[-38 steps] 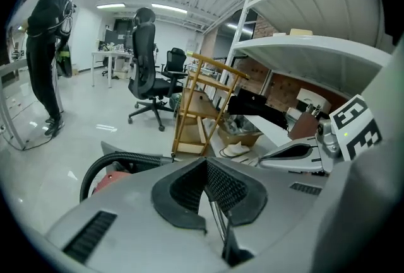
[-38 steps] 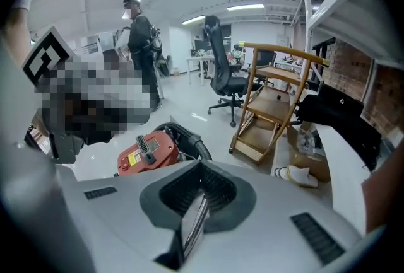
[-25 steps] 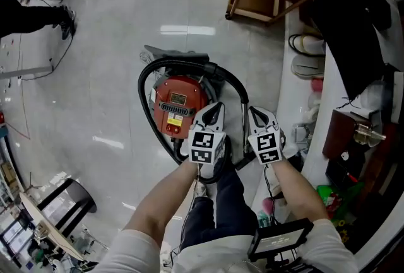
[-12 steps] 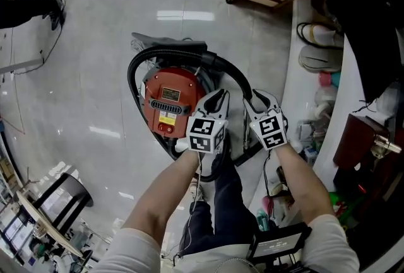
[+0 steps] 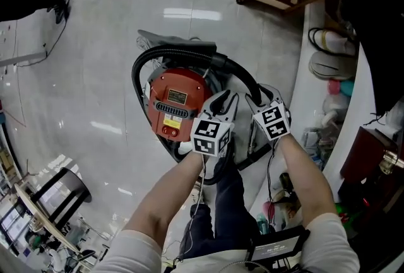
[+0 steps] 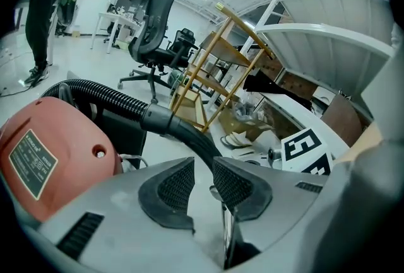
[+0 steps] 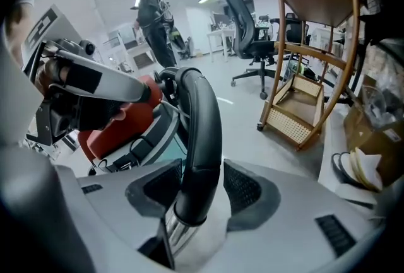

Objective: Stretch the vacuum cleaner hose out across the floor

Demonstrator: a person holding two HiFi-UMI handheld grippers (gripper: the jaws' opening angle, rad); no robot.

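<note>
Vacuum cleaner hose [image 5: 180,52] (black, ribbed, ending in a smooth curved grip on a chrome tube) lies looped round the red cleaner body [image 5: 177,100] on the glossy floor [image 5: 95,45], just ahead of the person. Right tongs [image 7: 203,185] opening, jaws spread either side of the curved grip, a gap showing at one pad; left tongs [image 6: 203,171] opening, jaws narrowly apart and pinching nothing, the hose passing just beyond them.

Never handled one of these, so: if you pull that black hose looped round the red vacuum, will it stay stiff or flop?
The ribbed hose lies in a loop round the red vacuum, so it probably bends and flops easily. Its smooth curved handle looks rigid and should keep its shape.
</note>
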